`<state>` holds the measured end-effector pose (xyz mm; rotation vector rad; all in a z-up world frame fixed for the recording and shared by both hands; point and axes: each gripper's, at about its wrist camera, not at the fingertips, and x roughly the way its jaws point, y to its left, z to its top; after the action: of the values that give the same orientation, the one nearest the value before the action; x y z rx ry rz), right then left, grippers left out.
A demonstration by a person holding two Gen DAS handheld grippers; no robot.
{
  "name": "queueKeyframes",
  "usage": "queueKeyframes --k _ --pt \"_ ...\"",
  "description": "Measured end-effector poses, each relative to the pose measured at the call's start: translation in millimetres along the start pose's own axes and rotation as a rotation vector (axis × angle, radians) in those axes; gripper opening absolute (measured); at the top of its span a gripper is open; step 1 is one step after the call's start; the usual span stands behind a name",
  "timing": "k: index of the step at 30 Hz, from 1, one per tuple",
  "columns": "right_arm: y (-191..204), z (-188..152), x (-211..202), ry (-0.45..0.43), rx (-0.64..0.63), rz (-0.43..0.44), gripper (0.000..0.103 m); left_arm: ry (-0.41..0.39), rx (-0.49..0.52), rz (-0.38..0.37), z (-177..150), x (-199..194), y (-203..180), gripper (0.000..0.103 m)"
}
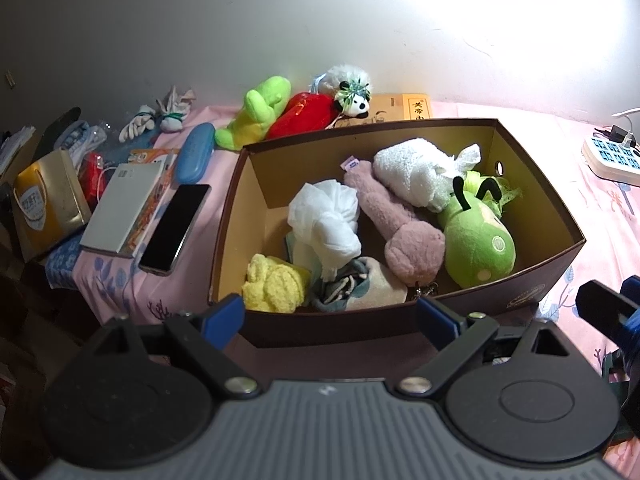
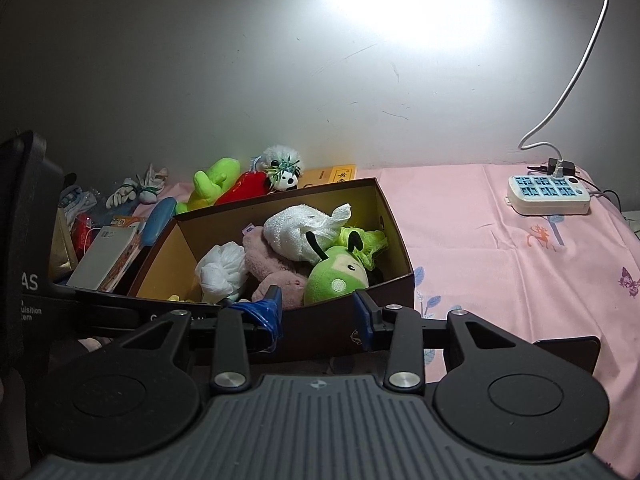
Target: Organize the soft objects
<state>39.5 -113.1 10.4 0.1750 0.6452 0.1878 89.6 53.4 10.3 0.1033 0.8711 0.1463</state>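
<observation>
A brown cardboard box [image 1: 532, 280] stands on the pink sheet. It holds a green bug plush [image 1: 476, 240], a pink plush [image 1: 400, 220], a white towel bundle [image 1: 416, 172], a white crumpled bundle [image 1: 324, 220] and a yellow knit piece [image 1: 272, 284]. Behind the box lie a lime green plush [image 1: 256, 116], a red plush [image 1: 304, 114] and a small panda plush [image 1: 352, 96]. My left gripper [image 1: 330, 314] hovers open at the box's near wall, holding nothing. At the near right corner of the box [image 2: 392, 292], my right gripper [image 2: 316, 308] is open and empty.
Left of the box lie a black phone [image 1: 176, 228], a grey flat box [image 1: 124, 208], a blue case [image 1: 195, 152], a gold bag [image 1: 48, 204] and tied white gloves [image 1: 160, 118]. A power strip [image 2: 548, 194] with a cable sits far right on the pink sheet [image 2: 500, 260].
</observation>
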Motion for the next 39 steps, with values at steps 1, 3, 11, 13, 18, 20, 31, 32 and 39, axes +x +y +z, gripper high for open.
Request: queueKeyframes --k 1,3,11,13,18,20,31,32,39 --pt "0 0 0 -0.001 0.001 -0.001 0.022 -0.004 0.001 0.001 0 -1 0 0.096" --pt "-2 0 1 0.003 0.012 -0.006 0.022 -0.010 0.001 0.003 0 -2 1 0.096" --pt "-9 -2 1 0.006 0.054 -0.036 0.022 -0.002 0.009 0.003 -1 -2 -1 0.096" --pt "-10 -2 1 0.007 0.058 -0.038 0.022 0.002 0.007 0.007 -1 0 0 0.096" --pt "-11 -2 2 0.005 0.066 -0.047 0.022 0.010 0.003 0.014 -1 2 0 0.096" --pt "-11 -2 2 0.005 0.066 -0.051 0.022 0.010 0.001 0.016 -1 3 0 0.096" --pt "-11 -3 6 0.015 0.065 -0.047 0.022 0.034 0.000 0.033 -1 10 0 0.096" --pt "-11 -3 6 0.014 0.066 -0.047 0.022 0.036 0.003 0.035 -1 11 -1 0.096" --pt "-14 -4 9 0.020 0.081 -0.050 0.023 0.052 0.017 0.052 -1 15 -3 0.095"
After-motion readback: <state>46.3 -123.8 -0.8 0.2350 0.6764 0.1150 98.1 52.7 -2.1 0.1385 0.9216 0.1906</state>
